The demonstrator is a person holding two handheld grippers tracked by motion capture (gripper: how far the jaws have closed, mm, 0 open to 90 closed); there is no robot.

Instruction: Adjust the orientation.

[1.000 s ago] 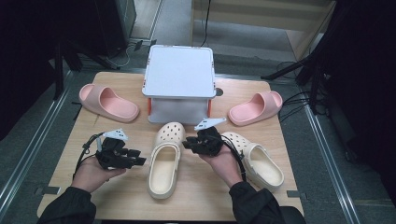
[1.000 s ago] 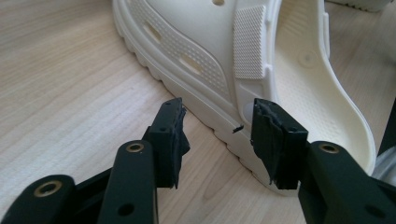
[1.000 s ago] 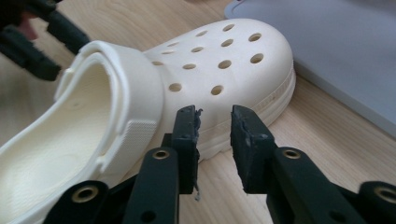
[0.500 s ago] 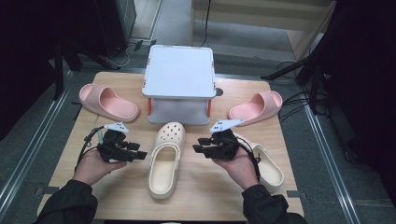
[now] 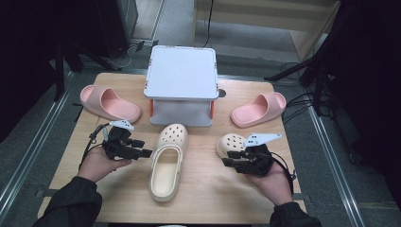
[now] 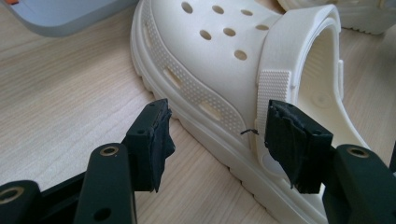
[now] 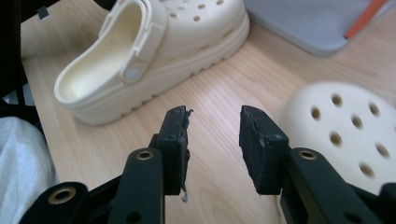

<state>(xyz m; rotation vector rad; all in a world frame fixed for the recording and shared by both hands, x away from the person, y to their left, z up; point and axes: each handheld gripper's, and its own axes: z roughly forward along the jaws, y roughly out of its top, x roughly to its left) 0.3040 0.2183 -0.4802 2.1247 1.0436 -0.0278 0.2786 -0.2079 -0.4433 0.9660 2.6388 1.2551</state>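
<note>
Cream clog point(image 5: 167, 163): lies mid-table, toe toward the grey box point(image 5: 182, 80), heel toward the person. Second clog point(image 5: 231, 144): just right of it, partly under the right gripper point(image 5: 229, 161).

Left gripper point(image 5: 144, 153): jaws wide, empty, aimed at the first clog's near side; in the left gripper view the strap point(image 6: 275, 79) and sole wall sit between the pads, not yet touched.

Right gripper: jaws parted narrowly, empty, over bare wood between the two clogs.

Handling note: likely step is taking the middle clog. Close on the side wall near the strap rivet, where the foam is stiffest; keep the lower pad clear of the table point(image 5: 213, 189).

Surroundings: pink slides at far left point(image 5: 108, 103) and far right point(image 5: 257, 109), well apart. Box stands close ahead of the toe, limiting forward travel.
</note>
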